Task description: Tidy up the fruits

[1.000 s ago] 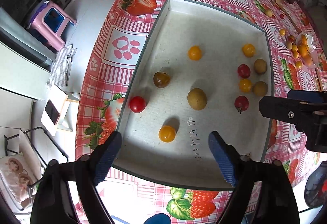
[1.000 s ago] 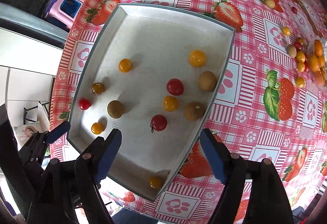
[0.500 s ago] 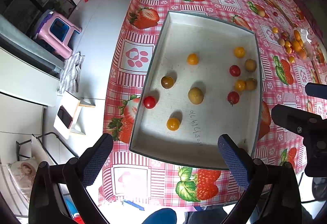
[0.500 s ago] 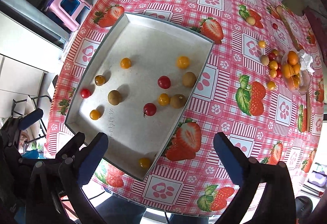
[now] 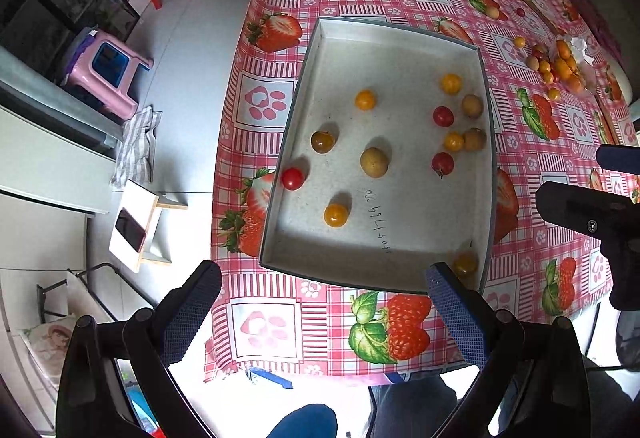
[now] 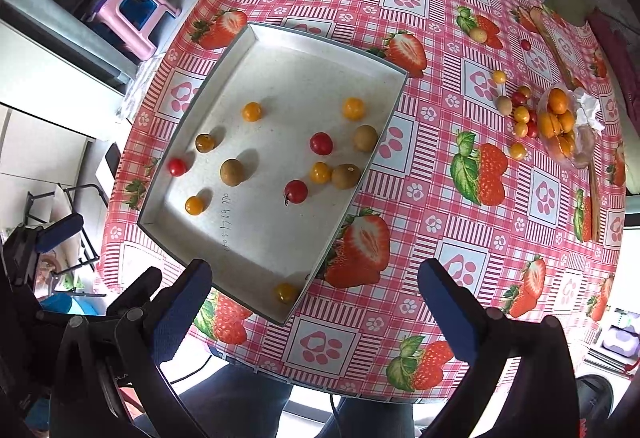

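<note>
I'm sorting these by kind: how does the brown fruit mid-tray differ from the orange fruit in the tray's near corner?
The brown fruit is dull olive-brown; the orange fruit is glossy orange-yellow. The brown fruit looks larger than the orange fruit. The brown fruit sits in the open floor of the tray; the orange fruit sits tucked by the corner walls. Both are round and lie loose, ungripped.

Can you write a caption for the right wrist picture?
Open right gripper above a grey tray of small fruits on a strawberry tablecloth.
</note>
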`<state>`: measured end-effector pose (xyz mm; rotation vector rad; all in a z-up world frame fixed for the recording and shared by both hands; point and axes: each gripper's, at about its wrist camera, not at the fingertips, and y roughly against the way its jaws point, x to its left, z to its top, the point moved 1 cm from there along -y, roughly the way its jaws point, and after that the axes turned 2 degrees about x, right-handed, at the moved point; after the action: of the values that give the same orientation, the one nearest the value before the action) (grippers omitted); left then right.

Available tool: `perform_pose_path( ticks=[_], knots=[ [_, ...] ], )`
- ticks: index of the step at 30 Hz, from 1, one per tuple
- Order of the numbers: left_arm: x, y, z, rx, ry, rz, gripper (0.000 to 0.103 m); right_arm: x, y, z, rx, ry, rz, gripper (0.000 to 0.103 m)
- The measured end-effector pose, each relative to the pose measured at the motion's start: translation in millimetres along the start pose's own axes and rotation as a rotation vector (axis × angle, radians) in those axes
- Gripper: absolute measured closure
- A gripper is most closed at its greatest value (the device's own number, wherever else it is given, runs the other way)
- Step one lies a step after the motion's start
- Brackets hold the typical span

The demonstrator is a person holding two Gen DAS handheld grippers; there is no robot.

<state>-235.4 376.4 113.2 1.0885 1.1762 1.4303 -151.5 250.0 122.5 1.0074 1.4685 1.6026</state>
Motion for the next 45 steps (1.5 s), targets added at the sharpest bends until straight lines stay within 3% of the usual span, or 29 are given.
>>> perform_pose_path(
  ticks=[45],
  knots=[
    [-15.1, 2.4, 3.6, -0.013, -0.038, -0.035, 0.0, 5.0, -1.2, -1.0, -0.001, 0.003, 0.002, 0.0]
  ],
)
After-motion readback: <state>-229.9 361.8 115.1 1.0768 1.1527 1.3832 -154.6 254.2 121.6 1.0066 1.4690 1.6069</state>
